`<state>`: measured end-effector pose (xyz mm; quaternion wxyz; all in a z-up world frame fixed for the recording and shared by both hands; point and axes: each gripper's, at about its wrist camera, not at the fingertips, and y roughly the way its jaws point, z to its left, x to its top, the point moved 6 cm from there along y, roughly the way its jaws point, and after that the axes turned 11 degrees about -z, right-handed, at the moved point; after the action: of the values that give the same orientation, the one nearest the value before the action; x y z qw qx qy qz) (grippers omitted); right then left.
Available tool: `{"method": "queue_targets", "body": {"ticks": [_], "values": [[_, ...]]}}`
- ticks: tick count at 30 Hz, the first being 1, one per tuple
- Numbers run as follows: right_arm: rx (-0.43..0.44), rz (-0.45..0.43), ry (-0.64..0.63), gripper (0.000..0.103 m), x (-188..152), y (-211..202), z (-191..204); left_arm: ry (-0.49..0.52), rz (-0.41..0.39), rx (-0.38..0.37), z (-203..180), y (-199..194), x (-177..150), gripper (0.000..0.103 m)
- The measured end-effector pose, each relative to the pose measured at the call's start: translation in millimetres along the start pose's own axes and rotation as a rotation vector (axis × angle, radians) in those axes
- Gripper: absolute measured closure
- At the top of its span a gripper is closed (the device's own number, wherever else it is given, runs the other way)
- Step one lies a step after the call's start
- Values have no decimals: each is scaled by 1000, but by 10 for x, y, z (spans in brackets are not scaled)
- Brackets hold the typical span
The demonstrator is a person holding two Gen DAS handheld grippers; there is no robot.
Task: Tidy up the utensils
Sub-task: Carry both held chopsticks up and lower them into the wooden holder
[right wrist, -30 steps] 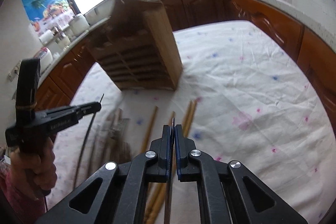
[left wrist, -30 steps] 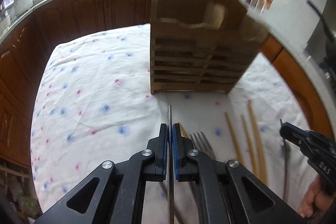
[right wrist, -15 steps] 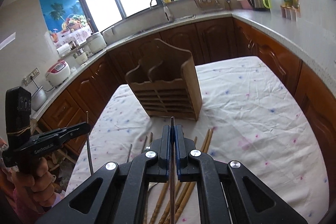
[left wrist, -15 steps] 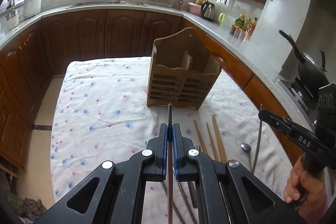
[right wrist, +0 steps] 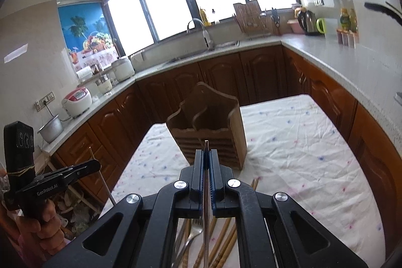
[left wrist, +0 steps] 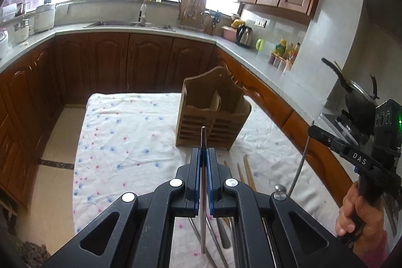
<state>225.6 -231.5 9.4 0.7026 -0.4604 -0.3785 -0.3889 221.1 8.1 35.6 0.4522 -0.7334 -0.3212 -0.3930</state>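
A wooden utensil holder (left wrist: 213, 114) with two open compartments stands upright on the flowered tablecloth (left wrist: 125, 142). My left gripper (left wrist: 203, 150) is shut on a thin metal utensil (left wrist: 203, 217) whose tip pokes out toward the holder, well short of it. My right gripper (right wrist: 206, 151) is shut on another thin metal utensil (right wrist: 206, 230), also in the air short of the holder (right wrist: 208, 132). Each gripper shows in the other's view, the right one (left wrist: 311, 129) held by a hand and the left one (right wrist: 96, 163) with its rod hanging down. What kind of utensil each one is cannot be told.
Wooden chopsticks (right wrist: 226, 237) and a fork (right wrist: 193, 230) lie on the cloth below the grippers, with more metal cutlery (left wrist: 223, 235) beside them. Brown cabinets and a grey counter (left wrist: 150, 29) ring the table. A black pan (left wrist: 356, 94) sits at the right.
Both grippers have risen and drawn back from the holder, each still shut on its utensil. The holder now looks smaller and farther, and more of the kitchen shows.
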Motion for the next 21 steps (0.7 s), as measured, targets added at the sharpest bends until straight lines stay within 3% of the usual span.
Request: {"method": "queue_targets", "body": {"ticks": [12,21], "values": [[7,-105,-2,99,322,21,38,4,-84,0,-2,-55,206,100],[-17,-273,15,99,887,212,22,29,-252,17,-15,150,699,100]]}}
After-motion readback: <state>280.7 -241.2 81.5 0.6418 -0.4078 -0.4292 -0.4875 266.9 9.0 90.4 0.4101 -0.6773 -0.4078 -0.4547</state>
